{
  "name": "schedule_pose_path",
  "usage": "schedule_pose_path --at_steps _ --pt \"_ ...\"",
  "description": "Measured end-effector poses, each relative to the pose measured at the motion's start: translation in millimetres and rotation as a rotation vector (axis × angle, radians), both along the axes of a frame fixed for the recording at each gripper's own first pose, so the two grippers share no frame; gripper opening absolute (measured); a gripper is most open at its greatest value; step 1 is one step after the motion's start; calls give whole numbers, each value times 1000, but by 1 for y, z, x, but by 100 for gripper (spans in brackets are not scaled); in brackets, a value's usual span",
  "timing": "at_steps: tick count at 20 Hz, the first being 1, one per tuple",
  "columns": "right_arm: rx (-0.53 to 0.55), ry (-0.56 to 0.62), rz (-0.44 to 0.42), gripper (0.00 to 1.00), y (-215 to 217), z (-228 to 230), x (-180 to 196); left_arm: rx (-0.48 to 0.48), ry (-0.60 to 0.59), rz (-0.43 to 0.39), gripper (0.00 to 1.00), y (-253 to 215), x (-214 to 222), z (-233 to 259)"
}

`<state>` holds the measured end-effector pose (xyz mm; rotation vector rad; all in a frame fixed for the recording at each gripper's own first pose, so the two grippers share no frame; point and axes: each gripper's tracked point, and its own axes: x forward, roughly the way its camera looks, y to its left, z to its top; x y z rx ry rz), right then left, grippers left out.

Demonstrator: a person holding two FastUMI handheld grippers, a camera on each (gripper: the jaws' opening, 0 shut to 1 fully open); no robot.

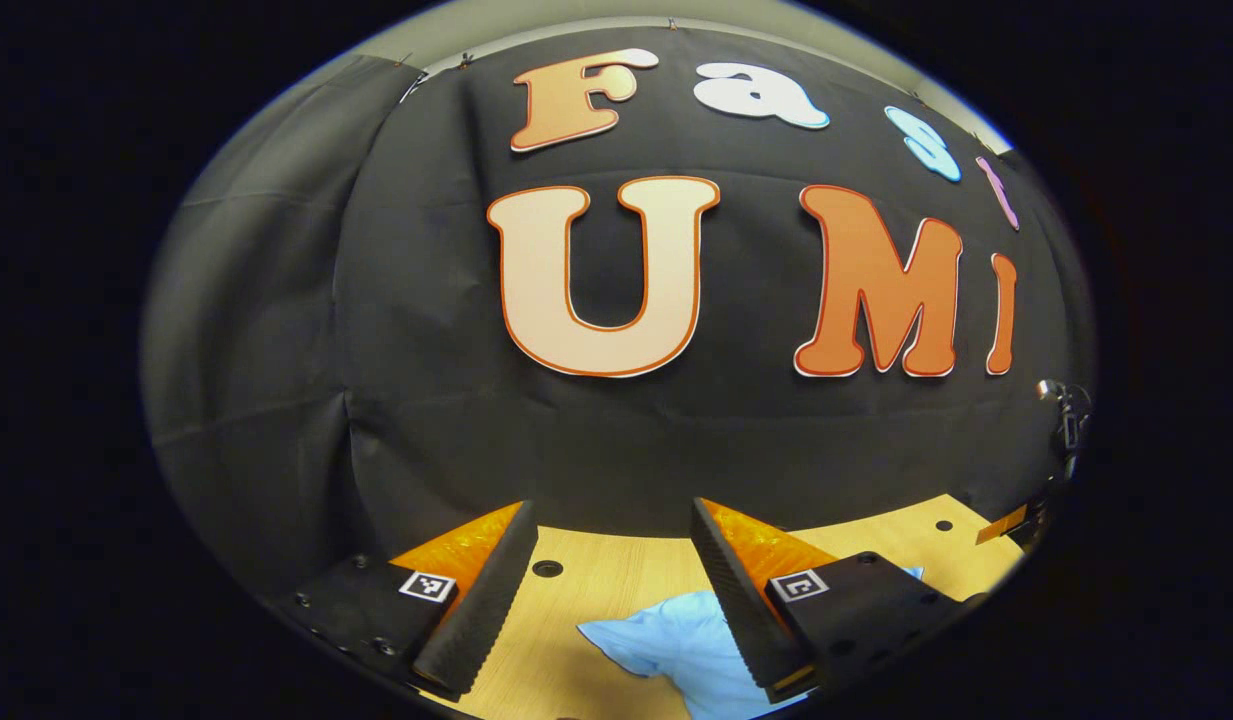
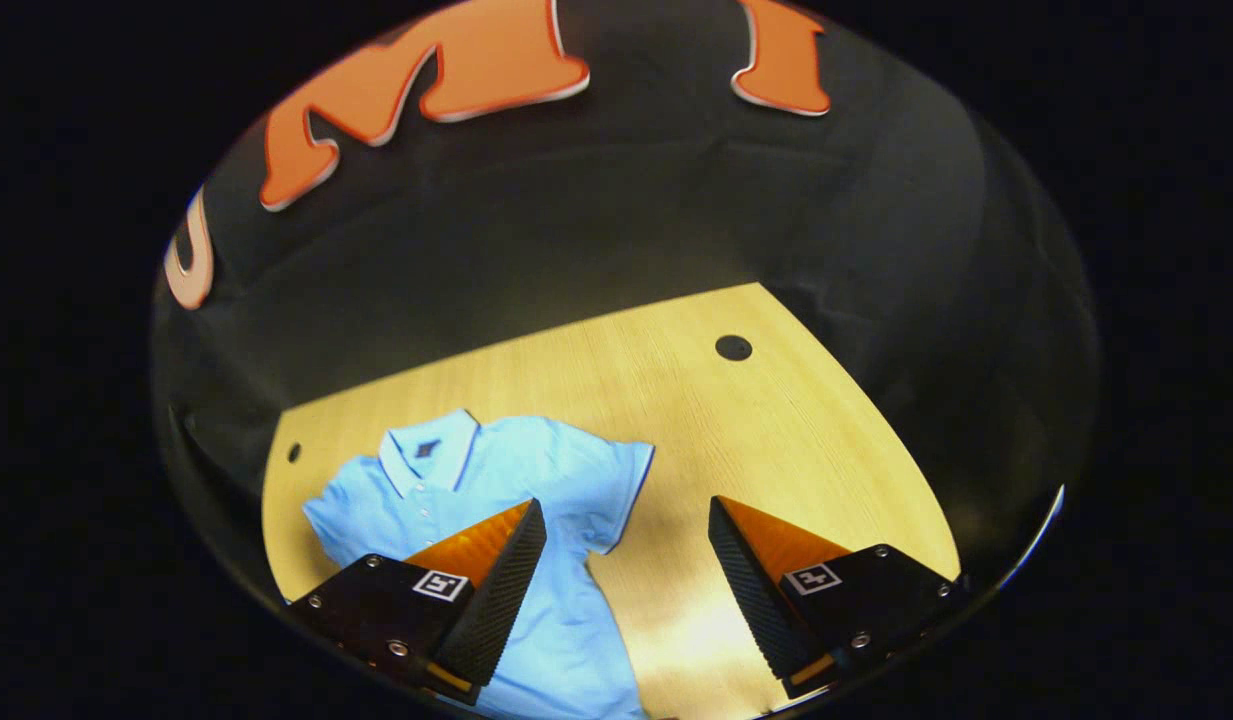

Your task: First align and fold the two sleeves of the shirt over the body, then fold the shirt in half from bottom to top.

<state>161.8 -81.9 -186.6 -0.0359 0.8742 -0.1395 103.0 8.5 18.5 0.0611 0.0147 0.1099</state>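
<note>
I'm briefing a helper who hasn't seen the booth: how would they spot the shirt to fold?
Look at the light wooden table in front of the black cloth wall. The shirt lies flat on it, collar toward the wall. It is a pale blue short-sleeved polo with dark-edged collar and cuffs, the table's one garment.

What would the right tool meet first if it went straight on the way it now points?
Probably the bare wooden table beside the light blue polo shirt's sleeve, then the booth wall; the right tool is open, and depth is unclear.
</note>
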Motion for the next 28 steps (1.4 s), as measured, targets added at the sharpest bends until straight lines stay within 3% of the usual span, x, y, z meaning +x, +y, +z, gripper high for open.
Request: schedule_pose_path --at_steps 3,6,8,9,10,13,17,18,21,22,24,28 --pt "56 173 -46 99 1 -47 22 -18 22 13 98 13 3 -11" --pt "-11 279 -81 99 -11 -97 31 -27 60 43 98 34 8 -27" --pt "0 326 -81 99 -6 -117 33 -41 80 63 98 46 7 -35" --pt "-9 350 -91 92 -8 -124 32 -46 90 70 98 52 9 -40" --pt "-20 362 -107 99 -10 -130 32 -46 100 79 100 57 10 -42" --pt "-25 368 -119 99 -8 -140 35 -33 113 105 96 71 12 -48" --pt "-4 393 -128 68 3 -153 33 -33 137 120 98 81 16 -58" --pt "-17 392 -134 50 3 -152 34 -31 140 121 98 83 16 -58" --pt "-3 373 -132 25 4 -150 38 -29 148 128 98 89 16 -60" --pt "3 365 -126 12 5 -152 39 -33 151 130 98 92 15 -62" --pt "22 353 -106 3 9 -147 38 -41 160 133 98 97 13 -65" --pt "34 259 -30 1 38 -115 41 -35 155 147 96 112 11 -62"
